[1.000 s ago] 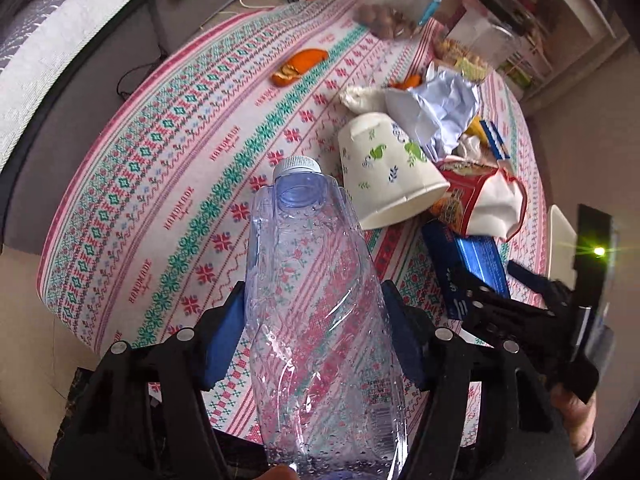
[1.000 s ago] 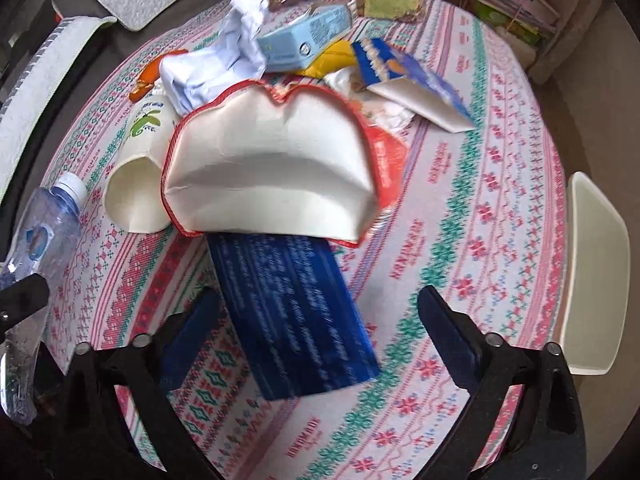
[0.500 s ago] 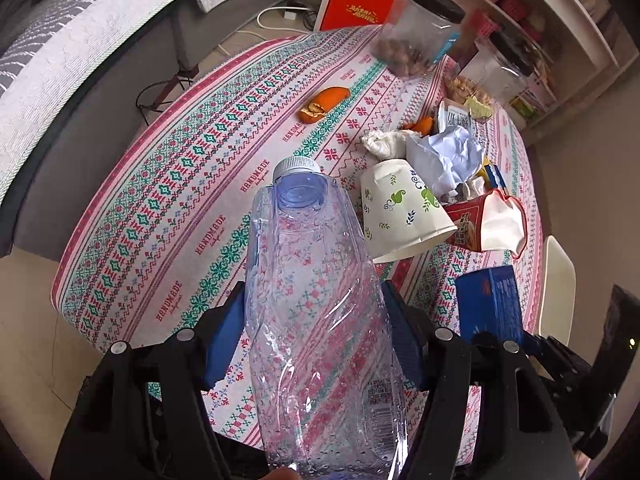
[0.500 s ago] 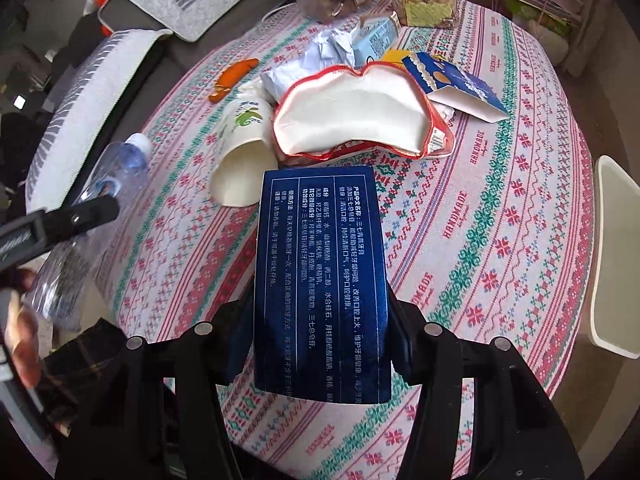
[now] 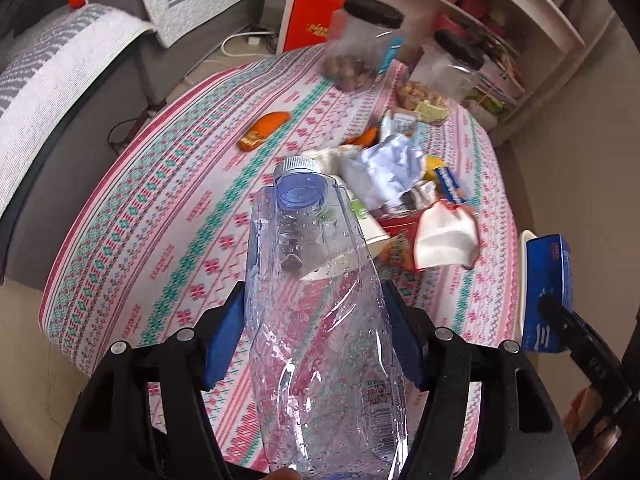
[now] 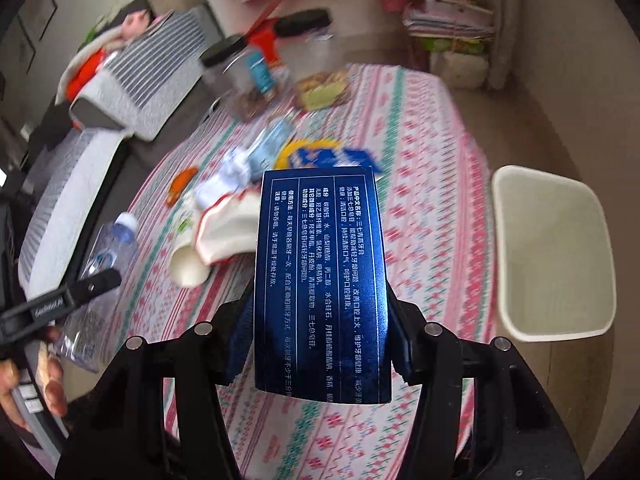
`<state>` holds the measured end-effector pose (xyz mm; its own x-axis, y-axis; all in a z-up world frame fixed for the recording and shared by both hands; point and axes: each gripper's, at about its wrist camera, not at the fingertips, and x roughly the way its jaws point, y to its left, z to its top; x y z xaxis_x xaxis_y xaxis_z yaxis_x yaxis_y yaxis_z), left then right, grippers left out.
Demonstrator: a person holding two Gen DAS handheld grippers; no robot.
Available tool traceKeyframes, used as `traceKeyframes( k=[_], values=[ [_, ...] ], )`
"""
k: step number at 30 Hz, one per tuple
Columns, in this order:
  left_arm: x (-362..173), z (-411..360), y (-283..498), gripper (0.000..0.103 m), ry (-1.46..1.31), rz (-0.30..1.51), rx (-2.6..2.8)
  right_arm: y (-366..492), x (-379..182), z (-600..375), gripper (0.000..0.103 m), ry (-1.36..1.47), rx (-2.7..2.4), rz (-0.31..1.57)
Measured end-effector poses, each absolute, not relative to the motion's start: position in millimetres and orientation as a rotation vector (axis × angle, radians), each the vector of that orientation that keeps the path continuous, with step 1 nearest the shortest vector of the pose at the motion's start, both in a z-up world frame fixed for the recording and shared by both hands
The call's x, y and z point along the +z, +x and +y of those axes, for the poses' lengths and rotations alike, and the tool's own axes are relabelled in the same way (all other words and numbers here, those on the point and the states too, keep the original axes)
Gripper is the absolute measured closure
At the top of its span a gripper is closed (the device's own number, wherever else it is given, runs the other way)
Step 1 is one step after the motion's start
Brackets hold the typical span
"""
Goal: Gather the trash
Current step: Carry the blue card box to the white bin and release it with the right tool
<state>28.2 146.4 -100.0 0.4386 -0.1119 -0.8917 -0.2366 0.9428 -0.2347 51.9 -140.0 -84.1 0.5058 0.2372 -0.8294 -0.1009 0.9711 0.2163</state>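
A crushed clear plastic bottle point(image 5: 320, 340) with a blue cap stands between the blue pads of my left gripper point(image 5: 314, 320), which is shut on it above the table's near edge. My right gripper point(image 6: 320, 320) is shut on a dark blue box point(image 6: 320, 280) printed with white text, held above the table. The same box point(image 5: 546, 292) shows at the right edge of the left wrist view. The bottle point(image 6: 108, 256) and the left gripper's finger point(image 6: 92, 286) appear at the left of the right wrist view. A paper cup point(image 5: 368, 224), a red snack bag point(image 5: 440, 240), crumpled paper point(image 5: 392, 168) and an orange wrapper point(image 5: 264, 130) lie on the table.
The round table has a pink and green patterned cloth point(image 5: 160, 220). A white bin point(image 6: 552, 334) stands beside the table's right side. Two black-lidded jars point(image 5: 364, 52) stand at the far edge. A sofa point(image 5: 60, 92) is to the left and shelves point(image 5: 500, 8) behind.
My right gripper closed on the blue box and lifted it off the table. Both hands rose and pulled back, so the table looks farther away. The bottle stays in the left gripper.
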Motion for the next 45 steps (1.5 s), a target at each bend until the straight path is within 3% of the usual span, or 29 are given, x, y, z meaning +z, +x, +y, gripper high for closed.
traceKeyframes(
  k=[18,19,23,35,37,39,45],
  values=[
    [-66,11,52,0.038,-0.165,0.89,-0.139,63,-62,-294,0.048,0.287,-0.28,0.839],
    [-65,2,54,0.038,-0.15,0.883,-0.155,62,-61,-304,0.047,0.307,-0.305,0.838],
    [-65,-44,63,0.038,-0.091,0.888,-0.225,43,-45,-353,0.021,0.446,-0.418,0.762],
    [-74,-217,96,0.037,0.011,0.951,-0.431,-37,-16,-444,0.016,0.694,-0.568,0.559],
    [-76,-243,101,0.032,0.039,0.948,-0.449,-46,-13,-452,0.016,0.709,-0.583,0.54],
    [-76,-260,106,0.016,0.059,0.938,-0.445,-47,-11,-453,0.016,0.707,-0.59,0.536],
    [-81,-256,93,0.016,0.114,0.947,-0.43,-38,-4,-442,0.013,0.657,-0.567,0.542]
  ],
)
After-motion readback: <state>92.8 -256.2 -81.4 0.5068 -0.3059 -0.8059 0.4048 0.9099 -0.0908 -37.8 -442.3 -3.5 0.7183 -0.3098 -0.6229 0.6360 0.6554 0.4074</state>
